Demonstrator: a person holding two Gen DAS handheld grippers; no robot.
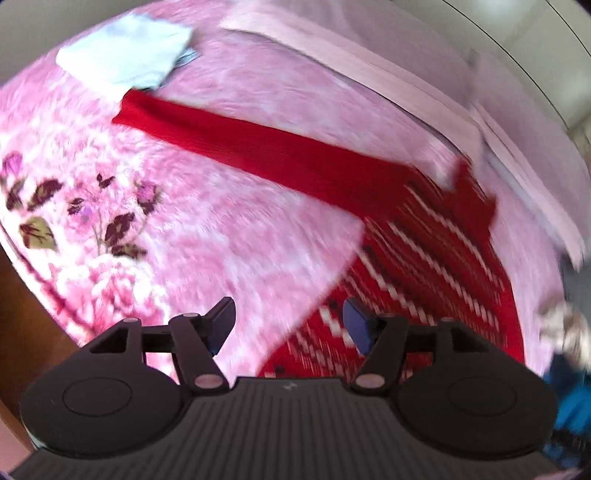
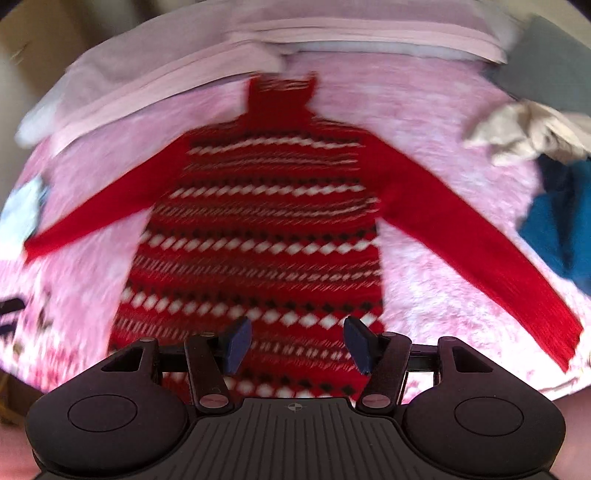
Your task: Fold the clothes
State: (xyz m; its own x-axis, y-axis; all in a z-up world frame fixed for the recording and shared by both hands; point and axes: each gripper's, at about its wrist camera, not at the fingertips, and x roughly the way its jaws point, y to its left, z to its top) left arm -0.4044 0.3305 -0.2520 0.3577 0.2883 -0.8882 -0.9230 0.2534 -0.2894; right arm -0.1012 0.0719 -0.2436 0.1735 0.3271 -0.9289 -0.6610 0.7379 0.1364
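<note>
Nearest in the right wrist view, the right tongs (image 2: 296, 341) stand spread wide with nothing between their blue pads, poised above the lower hem of a red knitted turtleneck sweater (image 2: 255, 236) banded with rows of white and black diamonds. The sweater lies flat and face up on a fluffy pink floral blanket (image 2: 436, 122) covering a bed, its body running away from the camera to the rolled collar at the far end, and both plain red sleeves stretch outward and downward to either side. In the left wrist view, the left tongs (image 1: 290, 325) are likewise spread and empty, hovering over the blanket beside the sweater's patterned body, near its left edge; whether the pads touch the fabric cannot be told through the motion blur. From there one sleeve runs diagonally up and away toward a folded white cloth (image 1: 125, 51), whose corner seems to overlap the cuff. To the right of the sweater, near the bed's edge, sit a crumpled cream garment (image 2: 528, 133) and, just below it, a teal blue garment (image 2: 557, 221). Farthest back, a pale pink folded quilt (image 2: 332, 33) lies along the head of the bed beyond the collar.
</note>
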